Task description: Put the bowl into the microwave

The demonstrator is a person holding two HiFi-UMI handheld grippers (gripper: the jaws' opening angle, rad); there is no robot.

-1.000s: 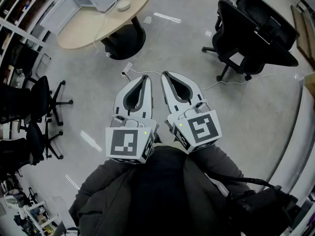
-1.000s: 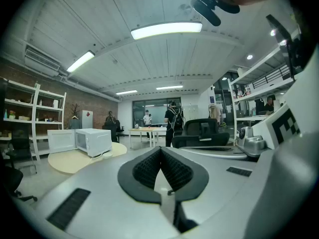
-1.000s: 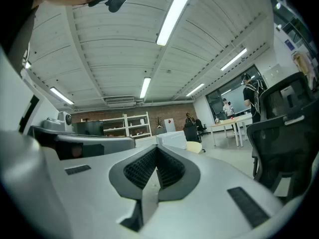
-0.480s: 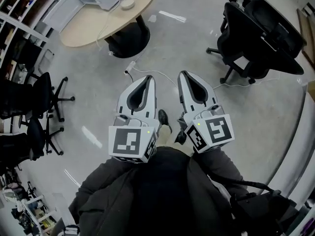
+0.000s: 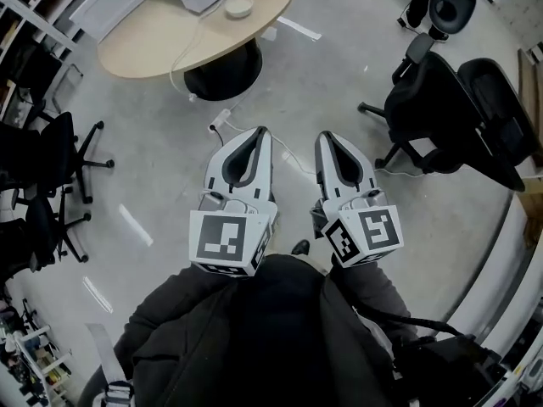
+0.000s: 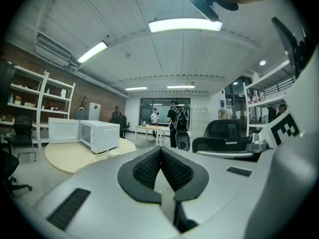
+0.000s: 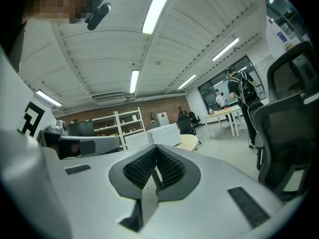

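Concrete office floor (image 5: pixel 339 75), oval table (image 5: pixel 153 45) ahead carrying microwave (image 6: pixel 102 135), white bowl (image 5: pixel 238 8) rim up just beside it, left gripper (image 5: pixel 260 131) and right gripper (image 5: pixel 327 136) both closed, empty, pointing tableward.

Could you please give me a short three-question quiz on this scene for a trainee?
1. True or false: the left claw and the right claw are both shut and empty.
2. Where does the microwave stand? A on the floor; B on the round table; C on a shelf.
3. What colour are the office chairs?
Key: 1 true; 2 B; 3 black.
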